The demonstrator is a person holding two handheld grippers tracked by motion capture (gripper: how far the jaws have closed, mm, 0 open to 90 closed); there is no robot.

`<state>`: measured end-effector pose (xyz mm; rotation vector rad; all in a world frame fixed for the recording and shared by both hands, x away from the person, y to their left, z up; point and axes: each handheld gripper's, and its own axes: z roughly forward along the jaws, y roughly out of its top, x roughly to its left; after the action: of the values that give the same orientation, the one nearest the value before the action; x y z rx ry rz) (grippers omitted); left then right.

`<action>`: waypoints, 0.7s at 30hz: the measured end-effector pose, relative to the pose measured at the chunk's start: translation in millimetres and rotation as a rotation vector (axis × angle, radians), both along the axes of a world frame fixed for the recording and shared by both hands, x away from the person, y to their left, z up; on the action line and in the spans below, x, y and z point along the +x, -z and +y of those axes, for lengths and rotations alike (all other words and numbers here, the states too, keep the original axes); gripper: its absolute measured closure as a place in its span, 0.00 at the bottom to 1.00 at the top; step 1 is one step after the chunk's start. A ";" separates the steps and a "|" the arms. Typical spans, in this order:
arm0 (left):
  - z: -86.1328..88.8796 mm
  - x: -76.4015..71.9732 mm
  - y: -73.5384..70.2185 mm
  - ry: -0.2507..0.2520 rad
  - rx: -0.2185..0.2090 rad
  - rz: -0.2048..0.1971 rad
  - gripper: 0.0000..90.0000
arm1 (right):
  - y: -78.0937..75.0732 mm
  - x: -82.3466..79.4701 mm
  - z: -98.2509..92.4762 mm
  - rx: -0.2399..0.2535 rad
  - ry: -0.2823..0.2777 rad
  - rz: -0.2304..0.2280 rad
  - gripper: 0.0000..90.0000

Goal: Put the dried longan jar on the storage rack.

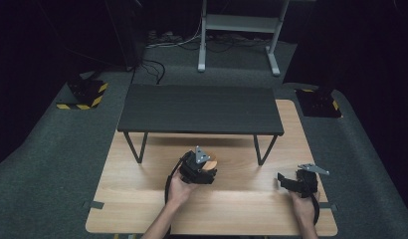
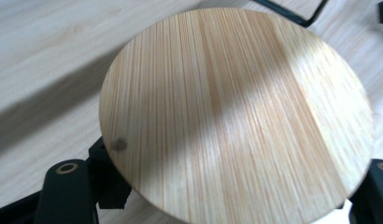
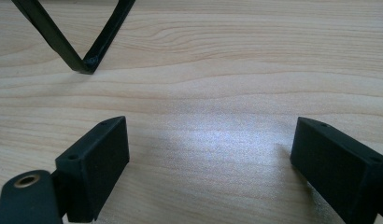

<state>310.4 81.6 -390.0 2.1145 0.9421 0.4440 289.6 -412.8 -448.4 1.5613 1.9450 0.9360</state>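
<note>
One round wooden disc [image 2: 236,112], bamboo-grained, sits clamped between the jaws of the left gripper [image 1: 208,169]. In the left gripper view the disc's face tilts toward the camera, with a black pad pressing its rim at lower left and another at lower right. A small dark spot marks the wood near the left pad. In the high view the disc [image 1: 213,163] peeks out as a tan sliver beyond the gripper, over the middle of the table [image 1: 142,199], just in front of the black shelf [image 1: 199,109] that stands along the table's far edge.

Progress, as I judge it: the pick-up is done, since the disc appears clear of the tabletop, casting a shadow below. Placement is not yet done; the destination cannot be told, though the shelf top is a likely candidate.

The right gripper [image 1: 291,182] rests near the table's right edge, close to the near right corner, with jaws wide apart and nothing between them; bare wood grain and one shelf leg [image 3: 82,60] show ahead of it.

Count: one disc, one shelf, two grippers, one table.
</note>
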 end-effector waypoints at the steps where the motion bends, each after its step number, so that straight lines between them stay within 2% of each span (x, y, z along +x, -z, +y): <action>1: 0.0 0.0 0.0 0.000 0.000 0.000 0.28 | 0.1 0.0 -0.3 0.002 0.000 0.000 0.12; 2: -1.0 -4.1 -13.3 0.025 0.011 -0.008 0.28 | 0.1 -0.1 -0.3 0.004 0.001 0.000 0.12; 4: -1.0 -5.2 -18.1 0.035 0.013 -0.010 0.28 | 0.0 0.0 -0.3 0.002 0.000 0.000 0.12; 5: -0.2 -8.2 -29.9 0.058 0.008 -0.015 0.28 | 0.1 0.0 -0.4 0.003 0.000 0.000 0.12; 7: 0.8 -10.6 -42.8 0.075 0.003 -0.017 0.28 | 0.1 -0.1 -0.6 0.005 0.001 0.001 0.12; 8: 0.8 -10.6 -42.8 0.075 0.003 -0.017 0.28 | 0.1 -0.1 -0.6 0.005 0.001 0.001 0.12; 9: 3.5 -12.7 -54.9 0.091 -0.014 -0.018 0.28 | 0.1 -0.1 -0.8 0.005 0.000 0.000 0.12; 14: 6.9 -17.4 -87.4 0.138 -0.034 -0.029 0.28 | 0.4 -0.2 -2.3 0.015 0.002 0.000 0.12; 15: 6.9 -17.4 -87.4 0.138 -0.034 -0.029 0.28 | 0.4 -0.2 -2.3 0.015 0.002 0.000 0.12; 17: 6.1 -17.6 -102.5 0.164 -0.029 -0.039 0.28 | 0.7 -0.3 -3.2 0.020 0.002 -0.001 0.12; 21: 4.0 -15.7 -117.0 0.188 -0.019 -0.050 0.28 | 0.7 -0.3 -3.2 0.020 0.002 -0.001 0.12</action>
<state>294.6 85.6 -272.9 2.1408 0.7090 0.3883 289.2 -416.0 -449.1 1.5732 1.9386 0.9578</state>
